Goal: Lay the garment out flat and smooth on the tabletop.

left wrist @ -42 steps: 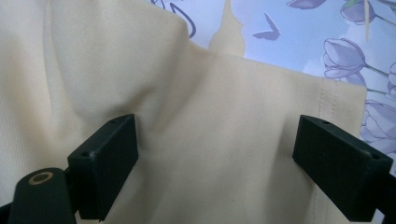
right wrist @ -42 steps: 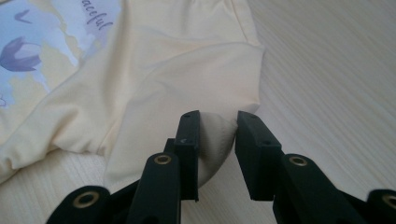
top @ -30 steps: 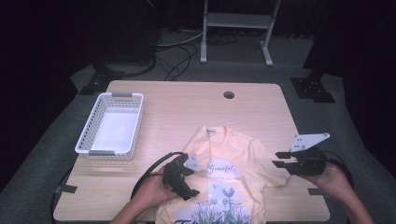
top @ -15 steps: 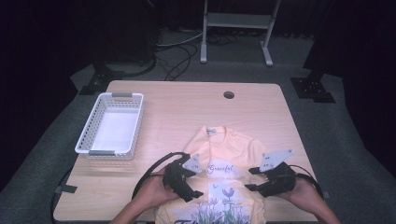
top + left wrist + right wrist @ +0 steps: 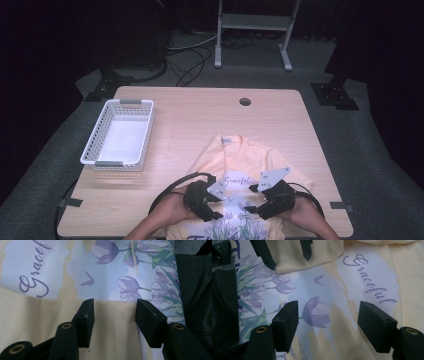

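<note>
A pale yellow T-shirt [image 5: 250, 155] with a purple tulip print and the word "Graceful" lies flat at the table's front middle. A folded-over yellow edge [image 5: 115, 322] of it lies between the fingers of my left gripper [image 5: 115, 307], which have just been closing; the pads still stand apart from the cloth. In the high view this left gripper [image 5: 220, 205] sits on the shirt's left side. My right gripper [image 5: 251, 200] faces it from the right; its jaws, which have just been opening, hang over the print with nothing between them [image 5: 328, 310].
A white plastic basket [image 5: 95, 145] stands at the left of the wooden table [image 5: 200, 115]. A round hole [image 5: 245, 101] is near the far edge. A metal stand [image 5: 255, 20] and cables are on the floor beyond.
My right gripper has come in from the table's right edge, leftward and down, to hover over the print. The left gripper has barely shifted.
</note>
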A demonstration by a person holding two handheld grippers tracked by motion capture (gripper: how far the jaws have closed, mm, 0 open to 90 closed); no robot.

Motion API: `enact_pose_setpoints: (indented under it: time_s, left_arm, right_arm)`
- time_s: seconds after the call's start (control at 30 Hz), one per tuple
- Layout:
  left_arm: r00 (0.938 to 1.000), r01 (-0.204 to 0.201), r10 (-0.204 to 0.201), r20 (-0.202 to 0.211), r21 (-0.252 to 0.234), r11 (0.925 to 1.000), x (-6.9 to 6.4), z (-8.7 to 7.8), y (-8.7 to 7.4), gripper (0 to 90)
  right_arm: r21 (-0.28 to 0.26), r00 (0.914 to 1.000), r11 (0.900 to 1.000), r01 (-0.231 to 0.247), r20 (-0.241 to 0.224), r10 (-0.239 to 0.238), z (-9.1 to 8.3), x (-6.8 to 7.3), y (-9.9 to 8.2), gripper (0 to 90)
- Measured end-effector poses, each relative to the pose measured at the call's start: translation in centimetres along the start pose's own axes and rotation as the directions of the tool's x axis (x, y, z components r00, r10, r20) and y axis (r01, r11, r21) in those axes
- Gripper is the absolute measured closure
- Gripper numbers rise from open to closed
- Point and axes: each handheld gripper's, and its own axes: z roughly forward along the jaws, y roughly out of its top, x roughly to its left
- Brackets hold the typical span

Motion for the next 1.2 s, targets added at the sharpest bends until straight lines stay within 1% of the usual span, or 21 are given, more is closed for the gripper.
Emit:
enact_pose_setpoints:
  time_s: [0.07, 0.13, 0.23, 0.3, 0.37, 0.47, 0.57, 0.87, 1.03, 1.1, 1.2]
  left_arm:
    - [1.0, 0.003, -0.003, 0.008, 0.002, 1.0, 0.1, 0.0, 0.1, 54.9]
    - [1.0, -0.004, 0.004, -0.002, 0.003, 1.0, 0.1, 0.1, 0.3, 60.4]
    - [0.9999, -0.009, 0.009, -0.013, 0.014, 0.9999, 0.2, 0.1, 0.5, 68.0]
    - [0.9998, -0.012, 0.012, -0.016, 0.022, 0.9997, 0.3, 0.1, 0.5, 71.9]
    - [0.9997, -0.014, 0.014, -0.02, 0.025, 0.9996, 0.4, 0.1, 0.6, 76.4]
    - [0.9999, -0.007, 0.008, -0.013, 0.027, 0.9996, 0.6, 0.1, 0.7, 80.7]
    - [0.9998, -0.017, 0.017, -0.009, 0.04, 0.9991, 0.9, 0.1, 1.0, 82.2]
    - [0.9977, -0.068, 0.068, -0.001, 0.07, 0.9953, 1.4, -0.5, 2.2, 82.9]
    - [0.9973, -0.07, 0.072, -0.018, 0.083, 0.9941, 1.8, -1.4, 2.4, 82.9]
    - [0.9967, -0.072, 0.075, -0.033, 0.089, 0.9935, 2.0, -1.9, 2.4, 83.0]
    - [0.9962, -0.063, 0.069, -0.054, 0.099, 0.9931, 2.3, -2.8, 2.1, 83.1]
  right_arm:
    - [0.006, 0.9999, 0.9999, 0.012, 0.001, -0.013, 0.5, 0.1, 0.2, 29.5]
    - [0.007, 0.9998, 0.9998, 0.017, -0.013, -0.017, 1.0, 0.1, 0.4, 28.4]
    - [0.015, 0.9995, 0.9994, 0.03, -0.006, -0.03, 1.8, 0.0, 0.4, 27.1]
    - [0.019, 0.9995, 0.9994, 0.03, -0.002, -0.03, 2.2, -0.1, 0.4, 26.0]
    - [0.007, 0.9996, 0.9996, 0.027, -0.008, -0.026, 2.4, -0.3, 0.3, 25.3]
    - [-0.008, 0.9997, 0.9997, 0.023, -0.011, -0.023, 2.4, -0.4, 0.0, 23.8]
    - [-0.023, 0.9995, 0.9994, 0.026, -0.018, -0.026, 2.3, -0.5, -0.3, 22.9]
    - [-0.012, 0.9989, 0.9993, 0.035, -0.031, -0.036, 1.6, -0.9, -1.0, 22.8]
    - [-0.012, 0.9991, 0.9995, 0.031, -0.029, -0.031, 1.3, -0.9, -1.4, 22.2]
    - [-0.012, 0.999, 0.9994, 0.033, -0.031, -0.033, 1.2, -0.9, -1.6, 22.2]
    - [-0.01, 0.9991, 0.9995, 0.03, -0.029, -0.03, 1.0, -0.9, -1.8, 22.2]
